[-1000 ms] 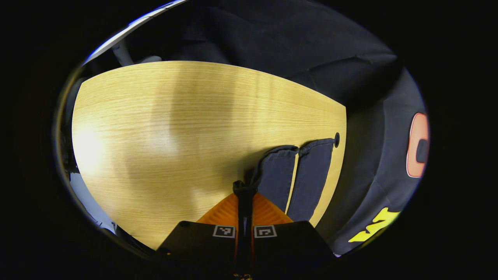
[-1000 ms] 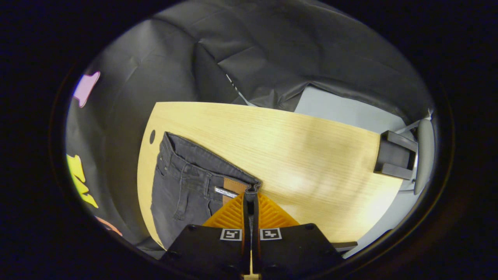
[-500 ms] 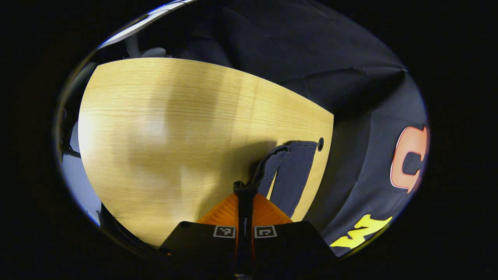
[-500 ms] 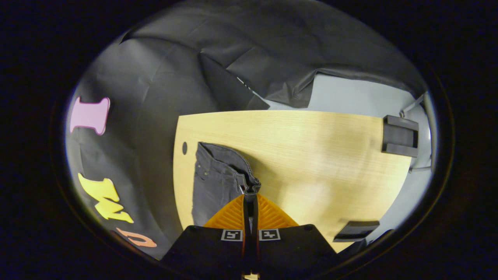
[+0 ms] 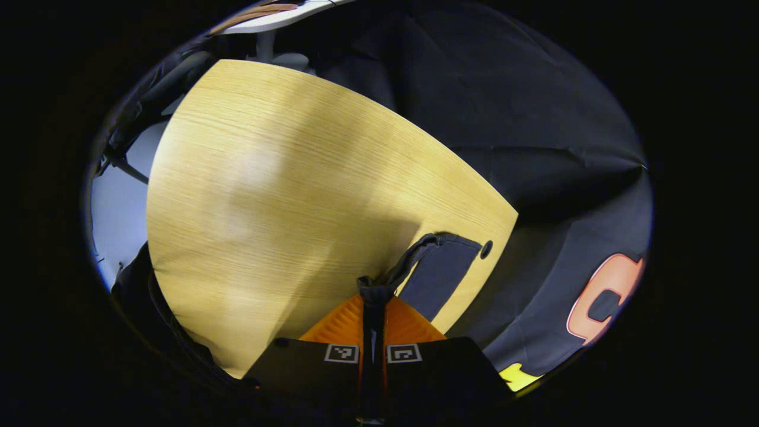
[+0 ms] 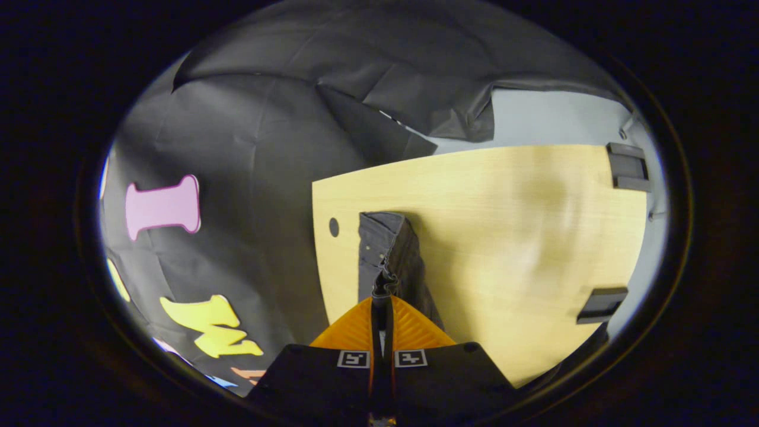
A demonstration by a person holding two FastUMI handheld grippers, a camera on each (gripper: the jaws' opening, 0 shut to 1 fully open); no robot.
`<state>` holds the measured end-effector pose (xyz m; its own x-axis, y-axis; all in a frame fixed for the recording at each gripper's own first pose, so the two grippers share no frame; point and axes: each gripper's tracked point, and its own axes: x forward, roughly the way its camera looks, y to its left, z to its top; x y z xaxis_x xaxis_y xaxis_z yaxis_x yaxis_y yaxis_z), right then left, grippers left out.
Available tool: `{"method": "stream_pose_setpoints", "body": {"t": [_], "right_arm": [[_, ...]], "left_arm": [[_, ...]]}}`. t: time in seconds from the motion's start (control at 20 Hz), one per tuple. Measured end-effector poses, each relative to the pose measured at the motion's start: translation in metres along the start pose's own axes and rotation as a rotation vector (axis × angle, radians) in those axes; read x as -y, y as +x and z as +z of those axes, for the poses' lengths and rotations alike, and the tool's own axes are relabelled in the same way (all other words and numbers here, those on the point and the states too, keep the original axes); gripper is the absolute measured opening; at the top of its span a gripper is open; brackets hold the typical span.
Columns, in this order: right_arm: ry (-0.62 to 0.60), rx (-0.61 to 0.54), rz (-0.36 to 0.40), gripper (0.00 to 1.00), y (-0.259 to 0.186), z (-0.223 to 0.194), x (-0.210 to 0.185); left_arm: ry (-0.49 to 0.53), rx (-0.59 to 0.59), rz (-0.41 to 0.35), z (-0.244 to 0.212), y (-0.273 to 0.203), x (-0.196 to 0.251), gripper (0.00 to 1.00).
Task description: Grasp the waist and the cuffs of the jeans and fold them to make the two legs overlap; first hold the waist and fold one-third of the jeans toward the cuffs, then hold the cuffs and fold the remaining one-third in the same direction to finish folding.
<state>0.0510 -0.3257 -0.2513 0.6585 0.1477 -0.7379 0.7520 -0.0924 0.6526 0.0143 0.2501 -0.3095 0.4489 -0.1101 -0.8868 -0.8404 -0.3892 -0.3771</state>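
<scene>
The left gripper view looks over the cuff end of the jeans [image 5: 442, 270]: a dark leg lies flat near the corner of the wooden surface [image 5: 284, 196], just beside a small round hole [image 5: 486, 249] in the board, and a raised strip of hem runs from that leg back to the left gripper [image 5: 373, 290]. Its jaws are clenched on this cuff edge, with the fabric bunched right at the tips.

The right gripper view shows the waist end instead. Here the jeans stand up off the surface in a narrow, draped fold, with rivets on the upright panel and the cloth falling away to the right of the tips. The right gripper [image 6: 382, 293] has its jaws closed on the waistband edge, which pokes up just above them. This view also takes in 2 dark blocks [image 6: 628, 166] at the far right edge of the surface, well apart from the jeans.
</scene>
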Motion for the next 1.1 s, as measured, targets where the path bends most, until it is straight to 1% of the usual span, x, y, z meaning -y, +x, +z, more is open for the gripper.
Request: {"method": "stream_pose_setpoints", "body": {"t": [0.15, 0.3, 0.45, 0.5, 0.55, 0.6, 0.65, 0.7, 0.85, 1.0, 1.1], "right_arm": [[0.067, -0.006, 0.021, 0.0, 0.004, 0.003, -0.024], [0.113, -0.009, 0.029, 0.0, 0.013, 0.008, -0.043], [0.138, -0.015, 0.033, 0.0, 0.02, 0.007, -0.063], [0.151, -0.011, 0.03, 0.0, 0.026, 0.009, -0.069], [0.17, -0.007, 0.028, 0.0, 0.032, 0.011, -0.074], [0.189, -0.004, 0.027, 0.0, 0.036, 0.012, -0.081], [0.207, 0.0, 0.026, 0.0, 0.044, 0.014, -0.087], [0.215, 0.001, 0.023, 0.0, 0.052, 0.018, -0.093], [0.247, 0.005, 0.015, 0.0, 0.082, 0.024, -0.109], [0.267, 0.018, 0.006, 0.0, 0.107, 0.03, -0.118], [0.263, 0.027, -0.009, 0.0, 0.121, 0.035, -0.118]], "left_arm": [[-0.115, 0.016, 0.036, 0.0, -0.002, 0.015, 0.04], [-0.112, 0.017, 0.05, -0.005, 0.002, 0.039, 0.05], [-0.128, 0.036, 0.031, -0.012, 0.003, 0.067, 0.05], [-0.133, 0.045, 0.035, -0.014, 0.004, 0.071, 0.05], [-0.144, 0.05, 0.047, -0.017, 0.006, 0.075, 0.05], [-0.165, 0.059, 0.067, -0.02, 0.008, 0.077, 0.0], [-0.187, 0.064, 0.09, -0.022, 0.011, 0.079, 0.05], [-0.209, 0.068, 0.107, -0.023, 0.015, 0.082, 0.05], [-0.226, 0.087, 0.159, -0.019, 0.03, 0.096, 0.05], [-0.228, 0.094, 0.169, -0.015, 0.052, 0.114, 0.05], [-0.201, 0.082, 0.159, -0.02, 0.071, 0.132, 0.05]]}}
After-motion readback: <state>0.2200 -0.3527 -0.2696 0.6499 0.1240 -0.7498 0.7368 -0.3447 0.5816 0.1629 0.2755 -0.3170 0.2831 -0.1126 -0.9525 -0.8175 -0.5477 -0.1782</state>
